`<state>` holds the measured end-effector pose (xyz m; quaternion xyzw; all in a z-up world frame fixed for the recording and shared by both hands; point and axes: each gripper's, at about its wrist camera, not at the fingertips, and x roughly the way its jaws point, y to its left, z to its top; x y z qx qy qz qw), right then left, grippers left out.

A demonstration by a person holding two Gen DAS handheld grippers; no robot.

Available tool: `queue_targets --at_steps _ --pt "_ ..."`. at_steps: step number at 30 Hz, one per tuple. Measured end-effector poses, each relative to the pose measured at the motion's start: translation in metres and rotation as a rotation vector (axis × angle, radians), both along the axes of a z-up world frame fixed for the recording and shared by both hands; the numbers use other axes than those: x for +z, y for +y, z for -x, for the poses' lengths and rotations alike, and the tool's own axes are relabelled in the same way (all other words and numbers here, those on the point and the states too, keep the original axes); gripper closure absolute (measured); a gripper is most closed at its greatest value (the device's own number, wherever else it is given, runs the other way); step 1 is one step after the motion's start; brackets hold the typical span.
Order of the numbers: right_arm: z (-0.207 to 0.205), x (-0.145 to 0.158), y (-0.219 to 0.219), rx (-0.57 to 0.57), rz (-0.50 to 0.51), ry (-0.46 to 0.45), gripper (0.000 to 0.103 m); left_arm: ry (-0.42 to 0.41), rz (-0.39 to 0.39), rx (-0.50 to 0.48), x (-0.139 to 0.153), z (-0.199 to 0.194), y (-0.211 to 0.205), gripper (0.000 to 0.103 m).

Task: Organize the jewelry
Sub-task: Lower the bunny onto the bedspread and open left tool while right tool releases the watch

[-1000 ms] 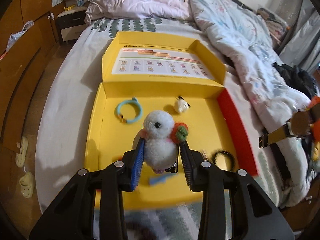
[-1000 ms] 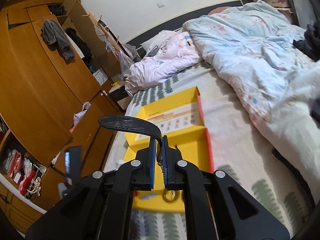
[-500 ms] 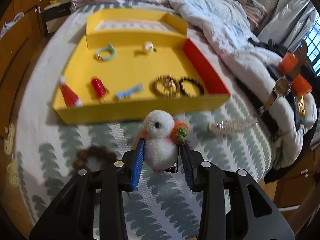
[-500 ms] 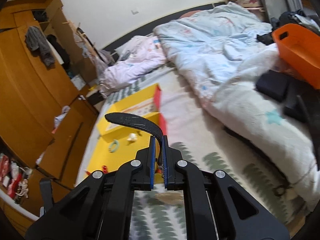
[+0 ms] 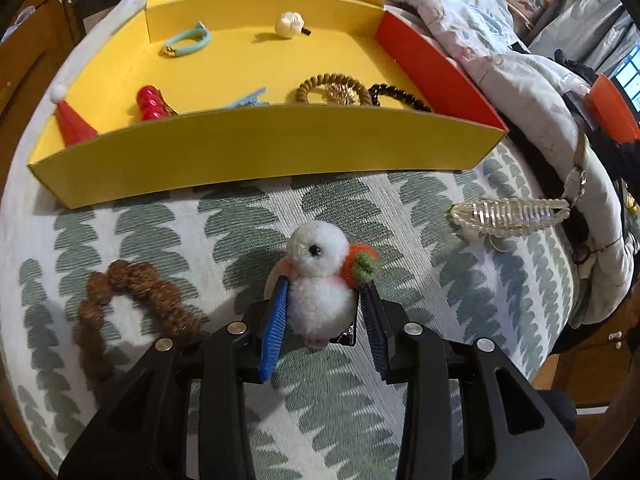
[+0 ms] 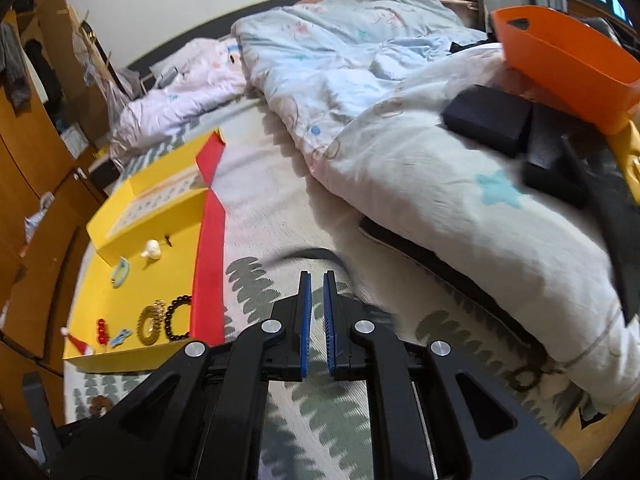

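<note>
the left tongs (image 5: 324, 308) are clamped on a white pompom bird clip (image 5: 318, 280), pads pressed into its fluffy lower body, head and orange-and-green tuft sticking up past the fingertips, a dark metal clip showing under it. it looks very light and soft, so it squashes rather than slips; the yarn gives a spongy hold, and the firmer place to take it would likely be low, by the metal clip. it hangs over the patterned bedspread (image 5: 224, 216), not yet in the box. just left of these tongs lies a brown knobbly bead bracelet (image 5: 132, 300), stiff-beaded but limp as a loop, best taken across one strand. ahead and to the right lies a clear ribbed hair claw (image 5: 512, 216), hard, smooth and probably slippery. beyond both stands the yellow box (image 5: 260, 152), its near wall between the tongs and what lies inside: a red cone hat clip, a red beaded piece, a blue clip, tan and black bead rings, a teal hair tie and a small white charm. the right tongs (image 6: 317, 308) are clenched nearly together; a blurred dark strap (image 6: 316, 256) curves at their tips, though whether it is gripped is unclear. the box lies to their left, a rumpled duvet (image 6: 440, 184) ahead and right.
</note>
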<state>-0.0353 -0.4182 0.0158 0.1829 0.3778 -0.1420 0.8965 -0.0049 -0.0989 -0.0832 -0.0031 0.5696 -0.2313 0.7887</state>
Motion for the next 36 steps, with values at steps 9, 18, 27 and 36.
queue_targets --at_steps 9,18,27,36 --pt "-0.057 -0.041 0.007 0.078 -0.124 0.072 0.096 -0.018 0.000 -0.004 -0.010 -0.007 -0.001 0.059" --pt "-0.031 -0.042 -0.013 0.065 -0.193 0.004 0.086 -0.059 -0.008 -0.014 0.001 -0.002 -0.010 0.024" --pt "-0.001 -0.012 -0.008 0.053 -0.218 -0.155 0.057 -0.029 0.084 0.039 0.016 -0.007 0.005 0.016" --pt "0.008 0.014 0.039 0.120 -0.147 -0.239 0.010 -0.069 0.163 0.067 0.053 -0.007 0.023 0.013"
